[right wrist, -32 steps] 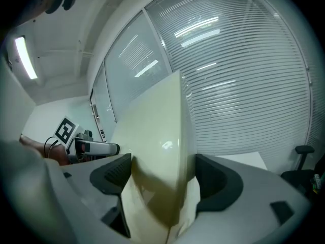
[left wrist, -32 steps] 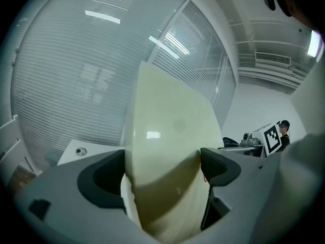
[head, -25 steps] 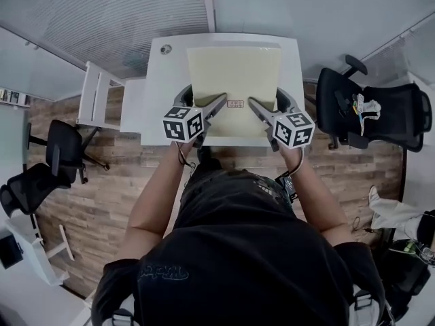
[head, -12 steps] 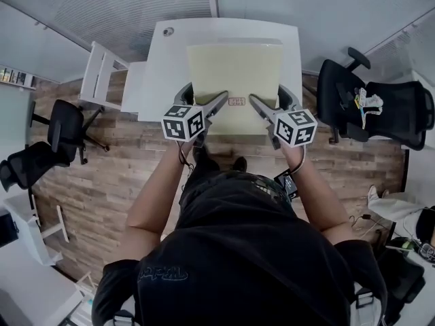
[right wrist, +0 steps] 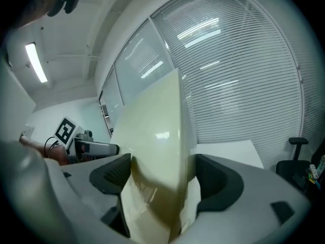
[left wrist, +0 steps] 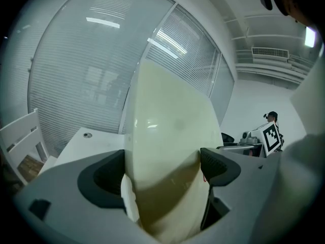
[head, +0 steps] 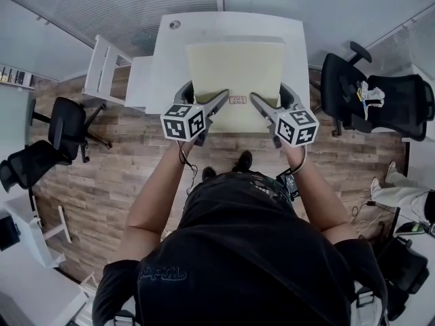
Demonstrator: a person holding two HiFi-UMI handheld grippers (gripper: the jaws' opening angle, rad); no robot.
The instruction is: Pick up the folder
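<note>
A pale yellow folder [head: 234, 73] is held flat over the white table [head: 170, 53], with a small red label near its near edge. My left gripper [head: 204, 99] is shut on the folder's near left corner. My right gripper [head: 270, 99] is shut on its near right corner. In the left gripper view the folder [left wrist: 167, 136] fills the gap between the dark pads of the left gripper [left wrist: 162, 169]. The right gripper view shows the folder [right wrist: 157, 151] pinched the same way in the right gripper [right wrist: 162, 179], bowing upward.
A black office chair [head: 370, 100] stands right of the table. A white chair [head: 102, 73] stands at the table's left side, and another black chair [head: 64, 131] is further left on the wooden floor [head: 136, 175]. Blinds cover the glass wall behind.
Both grippers keep their hold on the folder. The table and floor have slid away in the head view, and the folder now covers more of the tabletop, so it looks raised.
</note>
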